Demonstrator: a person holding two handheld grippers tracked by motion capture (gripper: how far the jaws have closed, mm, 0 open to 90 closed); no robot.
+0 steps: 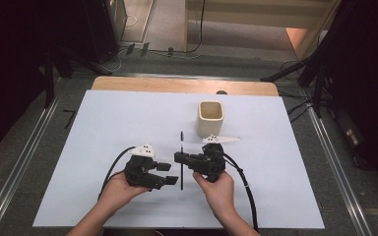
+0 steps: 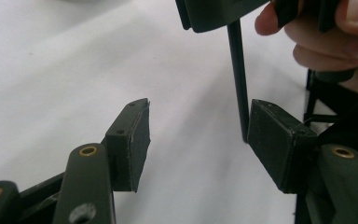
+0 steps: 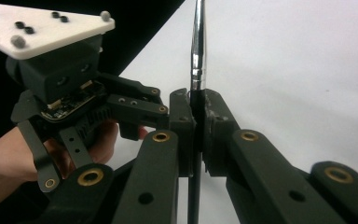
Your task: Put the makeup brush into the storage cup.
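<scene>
A thin black rod (image 1: 181,147) with a silver section (image 3: 198,46) lies lengthwise over the white mat (image 1: 103,128). My right gripper (image 1: 179,158) is shut on its middle, and in the right gripper view (image 3: 198,109) both pads press the rod. My left gripper (image 1: 168,174) is open, with its jaws to either side of the rod's near end. In the left gripper view (image 2: 196,126) that end of the rod (image 2: 238,79) stands close to the right-hand pad (image 2: 275,140), without touching the left pad. I cannot tell whether the rod touches the mat.
A cream square cup (image 1: 210,118) stands upright on the mat, beyond the right gripper. The mat's wooden far edge (image 1: 184,85) is behind it. Dark stands and cables ring the table. The person's right hand (image 2: 317,32) is close above the left gripper's jaws.
</scene>
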